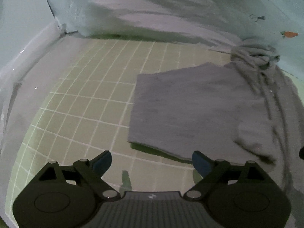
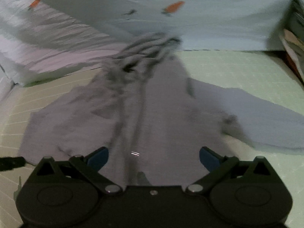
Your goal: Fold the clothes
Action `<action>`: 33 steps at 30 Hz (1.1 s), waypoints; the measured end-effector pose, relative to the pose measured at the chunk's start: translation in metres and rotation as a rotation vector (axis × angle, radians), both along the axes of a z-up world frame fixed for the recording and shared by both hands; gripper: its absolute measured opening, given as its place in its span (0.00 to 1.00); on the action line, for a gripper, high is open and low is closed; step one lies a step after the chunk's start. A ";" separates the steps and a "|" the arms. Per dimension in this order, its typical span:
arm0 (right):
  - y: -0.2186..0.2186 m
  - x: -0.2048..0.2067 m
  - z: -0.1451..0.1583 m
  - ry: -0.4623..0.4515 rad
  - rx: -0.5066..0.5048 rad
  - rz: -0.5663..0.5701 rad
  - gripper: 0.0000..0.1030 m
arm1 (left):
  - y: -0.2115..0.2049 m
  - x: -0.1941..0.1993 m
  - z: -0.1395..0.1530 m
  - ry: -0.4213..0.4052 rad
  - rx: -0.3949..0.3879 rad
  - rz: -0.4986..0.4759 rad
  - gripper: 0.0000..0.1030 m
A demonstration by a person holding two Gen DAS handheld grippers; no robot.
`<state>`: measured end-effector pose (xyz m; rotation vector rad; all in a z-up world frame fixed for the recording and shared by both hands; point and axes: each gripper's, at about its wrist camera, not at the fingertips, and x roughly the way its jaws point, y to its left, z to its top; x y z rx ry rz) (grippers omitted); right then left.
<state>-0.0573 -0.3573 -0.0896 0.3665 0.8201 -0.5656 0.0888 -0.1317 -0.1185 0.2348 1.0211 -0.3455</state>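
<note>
Grey shirt (image 1: 191,110) serves as the landmark: it lies spread on a green mat (image 1: 85,98) marked with a white grid. In the left wrist view, bare mat fills the area left of the shirt. The shirt's straight left edge runs from far to near, and its near edge lifts slightly off the mat, leaving a dark shadow beneath. At the shirt's far right corner, the cloth is gathered into a bunched knot of folds (image 1: 254,55). Behind the shirt hangs a pale cloth (image 1: 152,9) printed with small orange carrots (image 1: 289,34).

Left claw (image 1: 152,160) is spread wide and holds nothing; its blue-tipped fingers (image 1: 101,161) sit above bare mat, just off the shirt's near edge.

In the right wrist view, the shirt extends across the mat on both sides, with a long crease running down its middle from the bunched folds. This view is blurred. Right claw (image 2: 153,156) is also spread wide, empty, and positioned over the shirt's near middle. To the right of the shirt, beyond open mat, a stack of books or papers (image 2: 292,43) stands at the edge.
</note>
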 end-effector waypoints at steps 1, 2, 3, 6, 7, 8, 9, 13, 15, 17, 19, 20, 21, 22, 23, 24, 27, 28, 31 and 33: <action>0.009 0.010 0.002 0.001 -0.015 0.018 1.00 | 0.003 0.006 -0.004 0.010 -0.002 -0.006 0.89; 0.017 0.021 0.003 0.008 -0.031 0.039 1.00 | 0.005 0.012 -0.007 0.020 -0.004 -0.013 0.89; 0.022 0.026 0.001 0.015 -0.037 0.052 0.99 | 0.007 0.018 -0.011 0.030 -0.007 -0.021 0.89; 0.033 0.040 -0.004 0.035 -0.047 0.085 0.95 | 0.008 0.020 -0.016 0.040 -0.012 -0.022 0.89; 0.037 0.044 -0.006 0.042 -0.051 0.096 0.93 | 0.009 0.021 -0.018 0.043 -0.014 -0.022 0.89; 0.041 0.049 -0.008 0.049 -0.054 0.107 0.92 | 0.009 0.022 -0.020 0.047 -0.016 -0.023 0.89; 0.045 0.054 -0.009 0.055 -0.058 0.118 0.89 | 0.009 0.023 -0.022 0.050 -0.018 -0.023 0.89; 0.060 0.072 -0.016 0.082 -0.072 0.162 0.71 | 0.011 0.026 -0.029 0.064 -0.025 -0.025 0.93; 0.068 0.081 -0.020 0.095 -0.079 0.183 0.38 | 0.012 0.028 -0.032 0.070 -0.028 -0.026 0.94; 0.073 0.086 -0.020 0.098 -0.095 0.208 0.09 | 0.013 0.029 -0.036 0.077 -0.032 -0.027 0.94; 0.069 0.077 -0.011 0.049 -0.099 0.215 0.00 | 0.014 0.027 -0.034 0.076 -0.040 -0.019 0.94; 0.066 0.072 -0.006 0.022 -0.099 0.217 0.00 | 0.015 0.023 -0.030 0.064 -0.041 -0.014 0.94; 0.061 0.066 0.002 -0.003 -0.110 0.208 0.00 | 0.015 0.019 -0.026 0.051 -0.042 -0.009 0.94; 0.057 0.061 0.010 -0.025 -0.136 0.203 0.00 | 0.015 0.015 -0.022 0.039 -0.043 -0.004 0.94; 0.052 0.054 0.021 -0.051 -0.184 0.201 0.00 | 0.014 0.012 -0.018 0.031 -0.042 0.002 0.94; 0.048 0.046 0.033 -0.079 -0.237 0.200 0.00 | 0.012 0.008 -0.014 0.023 -0.043 0.008 0.94; 0.018 0.021 0.065 -0.161 -0.326 0.143 0.00 | 0.004 -0.004 -0.005 0.003 -0.052 0.015 0.94; 0.006 0.013 0.073 -0.178 -0.335 0.120 0.00 | 0.001 -0.009 -0.003 -0.005 -0.052 0.014 0.94; -0.024 -0.002 0.078 -0.189 -0.300 0.077 0.09 | -0.009 -0.022 0.002 -0.028 -0.051 0.008 0.94; -0.030 -0.006 0.071 -0.178 -0.269 0.063 0.33 | -0.012 -0.027 0.003 -0.030 -0.040 0.006 0.94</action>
